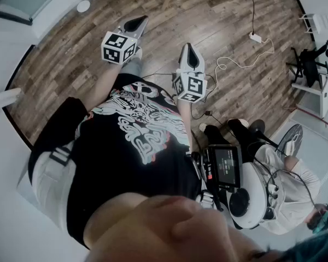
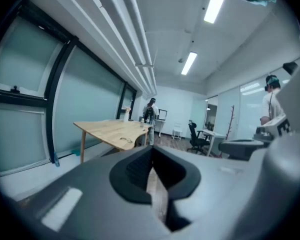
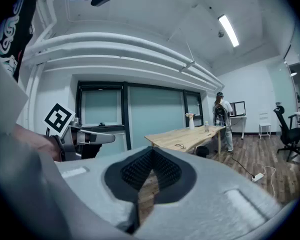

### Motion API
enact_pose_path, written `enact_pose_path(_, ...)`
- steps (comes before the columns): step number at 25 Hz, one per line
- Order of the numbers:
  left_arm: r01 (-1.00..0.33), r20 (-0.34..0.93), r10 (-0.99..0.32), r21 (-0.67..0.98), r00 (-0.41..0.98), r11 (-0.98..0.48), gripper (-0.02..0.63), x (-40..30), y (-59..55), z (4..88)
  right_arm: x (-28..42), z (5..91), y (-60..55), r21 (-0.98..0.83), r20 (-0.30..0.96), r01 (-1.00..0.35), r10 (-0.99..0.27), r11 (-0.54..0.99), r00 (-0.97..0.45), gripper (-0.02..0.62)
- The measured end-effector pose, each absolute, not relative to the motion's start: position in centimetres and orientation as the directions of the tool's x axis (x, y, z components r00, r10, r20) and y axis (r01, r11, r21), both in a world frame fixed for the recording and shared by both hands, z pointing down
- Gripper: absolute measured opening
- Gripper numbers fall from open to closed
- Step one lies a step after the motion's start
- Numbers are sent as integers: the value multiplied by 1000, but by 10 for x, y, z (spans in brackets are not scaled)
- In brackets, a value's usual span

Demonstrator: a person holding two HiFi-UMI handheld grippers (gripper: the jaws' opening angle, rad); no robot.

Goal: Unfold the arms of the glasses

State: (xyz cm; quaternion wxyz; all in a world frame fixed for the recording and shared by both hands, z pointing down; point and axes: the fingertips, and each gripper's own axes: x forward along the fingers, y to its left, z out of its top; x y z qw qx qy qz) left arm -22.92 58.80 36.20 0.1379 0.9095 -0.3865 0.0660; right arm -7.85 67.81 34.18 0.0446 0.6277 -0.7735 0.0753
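- Left gripper (image 2: 151, 153): 2 jaws closed tip to tip, nothing between them. It is held in the air in front of the person's black printed shirt (image 1: 136, 141).
- Right gripper (image 3: 151, 155): 2 jaws likewise pressed together and empty. It is held near the left gripper but apart from it, both above the wood floor (image 1: 71, 48).
- Glasses (image 2: 125, 139): lying on the wooden table (image 2: 102, 128), well beyond the left jaws and slightly to their left. From the right jaws they lie well beyond and slightly to the right. They are too small to tell how the arms sit.
- Standing person (image 3: 222, 111): at the table's far end, beyond both pairs of jaws.
- Second person (image 1: 287, 171): white top, off to the right of the right jaws.
- Power strip (image 1: 256, 37): white, on the floor ahead and right of the right jaws.
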Motion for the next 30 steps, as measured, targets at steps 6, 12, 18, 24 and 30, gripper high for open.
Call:
enact_pose_path(6, -699, 206, -668, 205, 716, -686, -11, -220, 608, 358, -89, 342, 695, -34, 167, -970, -955, 242, -244, -2)
enact_pose_path(12, -689, 212, -660, 117, 721, -715, -11, -205, 605, 361, -77, 348, 689, -30, 174, -977, -961, 212, -214, -2)
enact_pose_path(18, -656, 210, -627, 119, 750, -745, -11, -180, 603, 366, -68, 356, 680, -45, 177, -974, -958, 220, -225, -2)
enact_pose_path(24, -659, 186, -634, 128, 750, -741, -11, -167, 558, 364, -51, 358, 637, -39, 172, -975, -960, 219, -222, -2)
enact_pose_path(30, -663, 184, -641, 102, 745, -741, -11, -144, 473, 376, -26, 373, 546, -29, 195, -978, -959, 206, -208, -2)
